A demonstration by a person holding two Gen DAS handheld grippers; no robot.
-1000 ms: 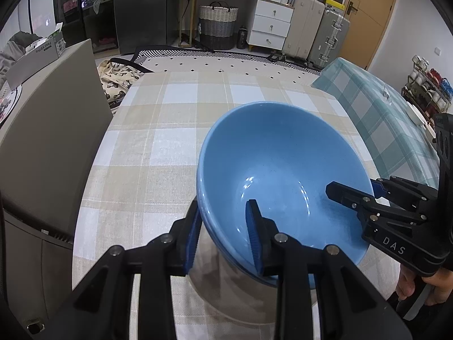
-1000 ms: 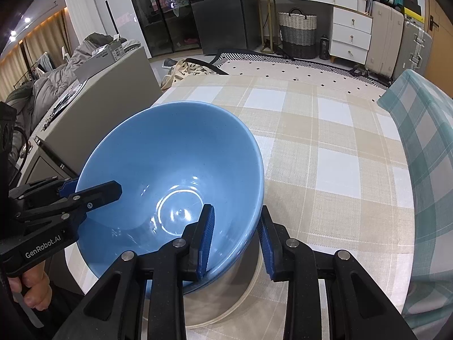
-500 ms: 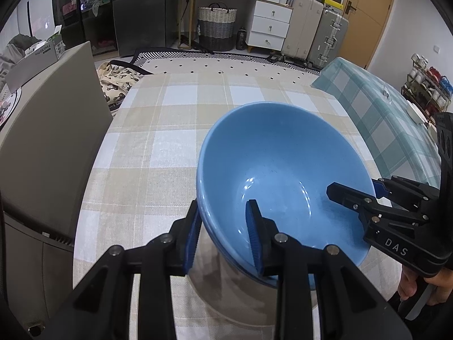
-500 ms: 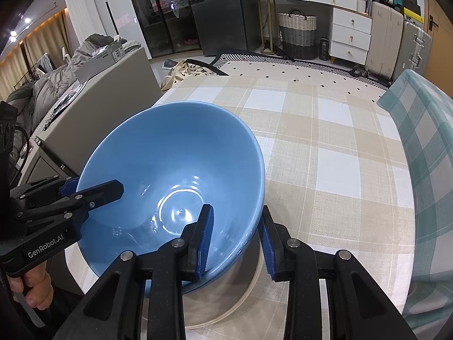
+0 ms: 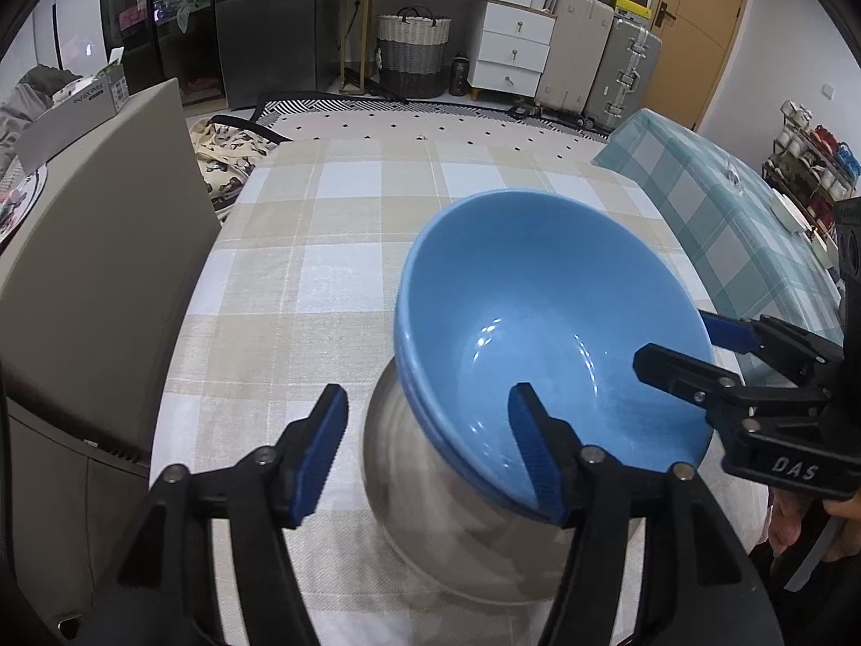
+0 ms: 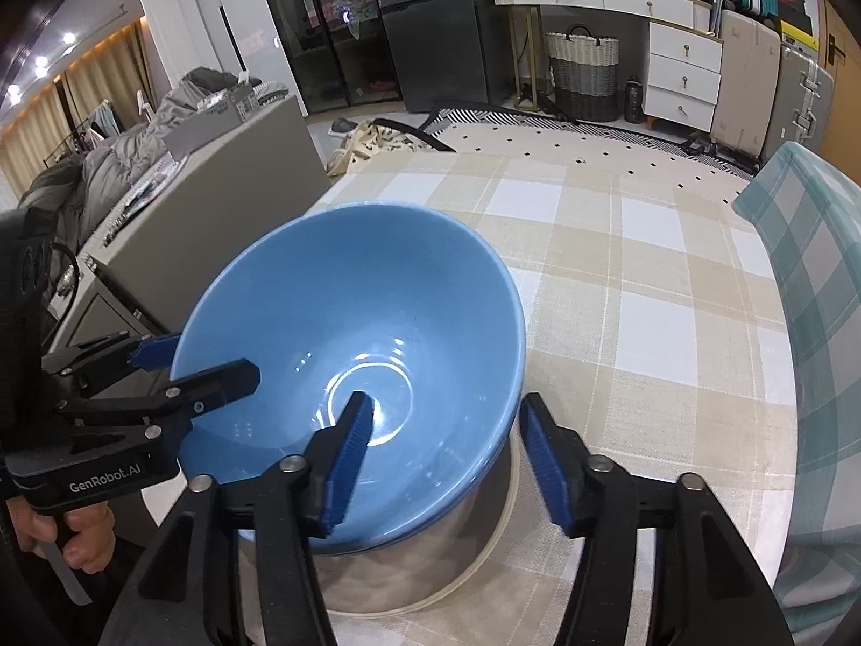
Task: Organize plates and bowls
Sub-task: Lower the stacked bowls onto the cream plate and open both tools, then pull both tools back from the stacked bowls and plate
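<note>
A surface covered by a beige and white checked woven cloth (image 5: 333,247) stretches away ahead of both tools. Beyond its far edge lie a pale rug with small black dots (image 5: 441,124), a dark refrigerator (image 5: 269,21), a white desk with drawers (image 5: 511,37), a two-tone woven basket (image 5: 413,54) and upright hard-shell suitcases (image 5: 597,70). A teal checked cloth (image 6: 807,280) drapes to the right of the right tool. A tall grey-beige panel (image 5: 91,247) stands close on the left of the left tool.

Directly in front of both tools sits a glossy, round, deep blue ceramic bowl (image 5: 543,323), tilted and nested on a second blue rim, the stack resting in a brushed silver metal bowl (image 5: 441,495) on the surface.

The left tool (image 5: 428,452), black with ribbed blue pads, has just been opening and now stands released: its jaws straddle the blue bowl's near rim, the left pad clear of the wall, the right pad inside the bowl. The right tool (image 6: 449,457) has likewise just been opening and is released, one jaw inside the bowl, the other outside beside the rim. A hand (image 6: 70,533) grips the left tool's handle.
</note>
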